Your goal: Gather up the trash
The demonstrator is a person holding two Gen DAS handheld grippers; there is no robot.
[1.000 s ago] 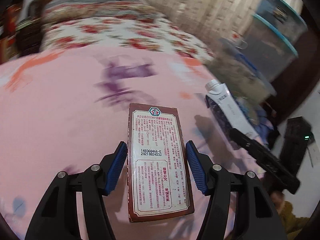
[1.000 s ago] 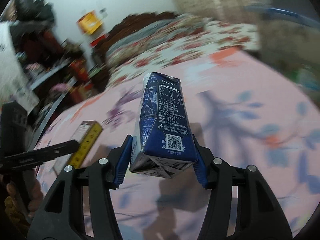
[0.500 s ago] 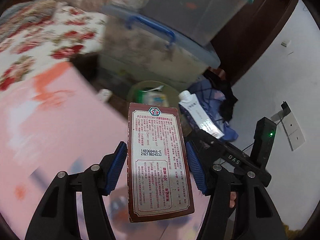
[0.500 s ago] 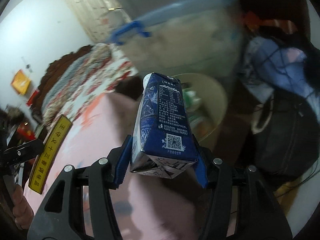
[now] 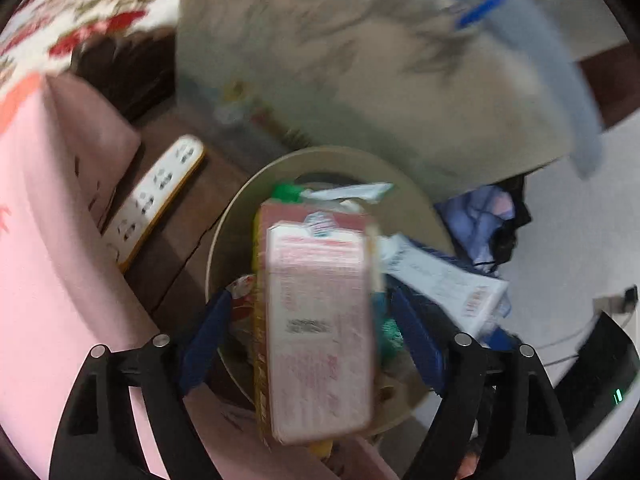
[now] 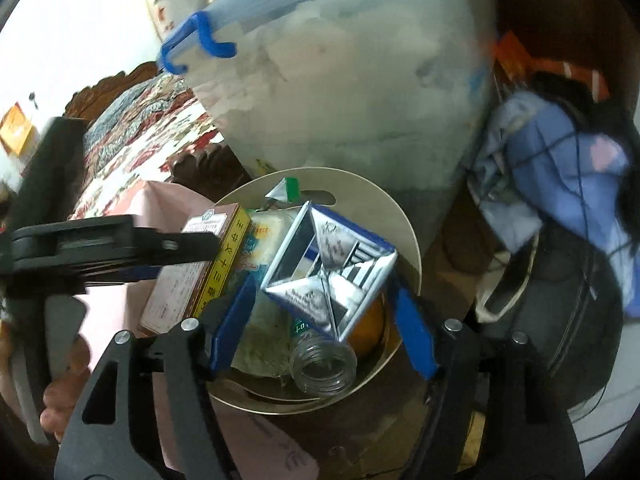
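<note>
A round beige trash bin stands on the floor beside the pink bed and holds several pieces of rubbish. My left gripper is open; the red-and-white box lies blurred between its spread fingers, touching neither pad, over the bin. The box also shows in the right wrist view, by the left gripper's fingers. My right gripper is open; the blue milk carton tips bottom-up over the bin, clear of both pads. The carton also shows in the left wrist view.
A large translucent storage box with blue latches stands just behind the bin. A white power strip lies on the dark floor at the left. Pink bedding borders the bin. A blue cloth and dark bag lie at the right. A clear bottle lies in the bin.
Both grippers swung from over the bed to above the bin. Both jaws opened; the box and the carton have left the pads and tip down into the bin.
</note>
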